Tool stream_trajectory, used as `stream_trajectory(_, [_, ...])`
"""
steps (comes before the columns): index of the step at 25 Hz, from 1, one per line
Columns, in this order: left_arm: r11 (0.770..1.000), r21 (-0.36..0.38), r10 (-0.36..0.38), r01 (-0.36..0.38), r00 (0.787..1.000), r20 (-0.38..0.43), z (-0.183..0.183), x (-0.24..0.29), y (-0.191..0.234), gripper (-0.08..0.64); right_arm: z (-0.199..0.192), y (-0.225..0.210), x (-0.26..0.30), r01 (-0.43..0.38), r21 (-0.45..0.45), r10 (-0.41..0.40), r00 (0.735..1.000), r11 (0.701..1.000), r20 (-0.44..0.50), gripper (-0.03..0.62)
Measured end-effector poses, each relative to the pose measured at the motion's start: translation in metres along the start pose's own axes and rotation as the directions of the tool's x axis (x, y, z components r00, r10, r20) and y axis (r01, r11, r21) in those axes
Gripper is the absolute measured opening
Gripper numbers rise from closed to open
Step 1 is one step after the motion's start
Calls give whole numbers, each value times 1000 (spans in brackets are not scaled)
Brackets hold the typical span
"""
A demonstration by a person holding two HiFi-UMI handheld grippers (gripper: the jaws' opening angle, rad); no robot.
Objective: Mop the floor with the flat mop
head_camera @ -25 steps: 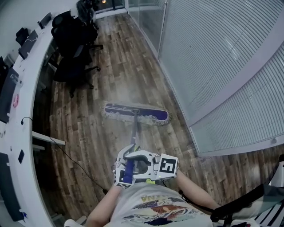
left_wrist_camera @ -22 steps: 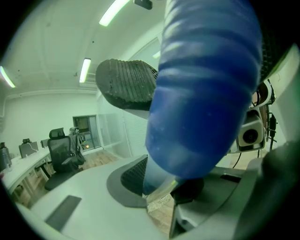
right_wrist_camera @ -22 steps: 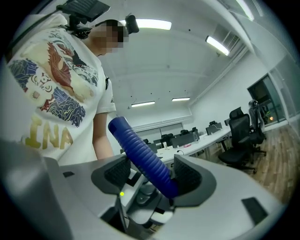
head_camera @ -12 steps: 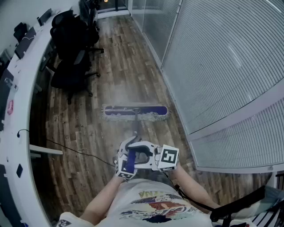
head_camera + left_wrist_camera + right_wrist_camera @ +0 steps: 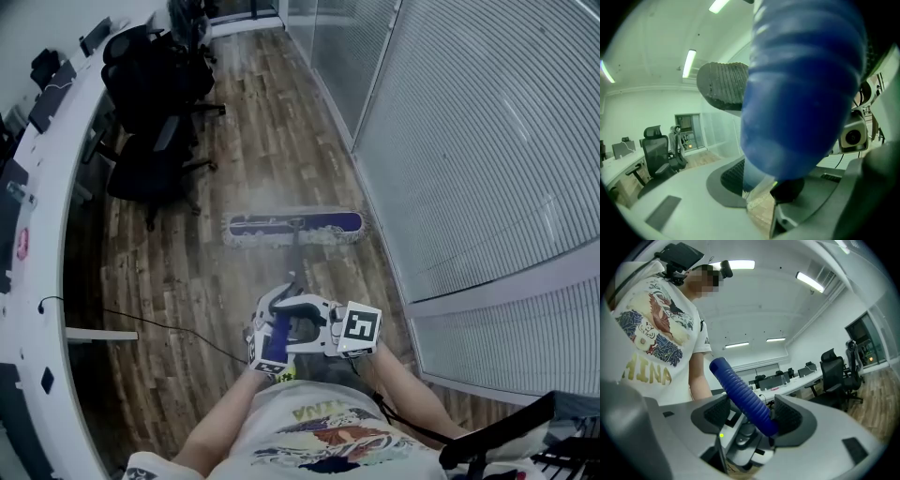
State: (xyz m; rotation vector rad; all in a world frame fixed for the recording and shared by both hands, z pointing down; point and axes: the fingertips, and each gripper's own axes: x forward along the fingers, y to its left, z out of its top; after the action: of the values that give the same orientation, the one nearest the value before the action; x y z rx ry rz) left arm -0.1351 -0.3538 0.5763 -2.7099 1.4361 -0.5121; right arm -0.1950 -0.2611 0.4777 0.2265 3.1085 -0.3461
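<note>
The flat mop's mop head (image 5: 294,227) lies flat on the wooden floor (image 5: 244,141), set crosswise in front of the person, with its shaft running back to a blue ribbed sleeve (image 5: 277,339) at the top end. Both tools are clenched on that sleeve. The left hand-held gripper (image 5: 274,328) has it between its jaws, where it fills most of the left gripper view. The right hand-held gripper (image 5: 305,330) clamps it from the side, and the sleeve crosses between the pads at a slant. Mopping looks to be under way, with much of the floor beyond the mop head not yet covered. The two grips sit close together at the far end from the mop head, which gives little leverage. A hard push could twist the mop head, tip one edge off the boards, or let the slanted sleeve slide through the right jaws. The right end of the mop head is near the foot of the glass wall (image 5: 469,141), so a drift that way would knock it. A cable (image 5: 178,328) trails across the floor nearer the person and left of the mop head, and a backward or leftward stroke could snag and drag it. The office chairs (image 5: 150,112) stand beyond the mop head to its left, beside the table (image 5: 37,187), and would block a long forward stroke on that side.
</note>
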Motion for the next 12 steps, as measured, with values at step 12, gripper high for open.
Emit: stream_trajectory(12, [992,-19,123,-124,991,-47,34,252,140,75,53,-268,-86,-125,15,125,992,992,9,278])
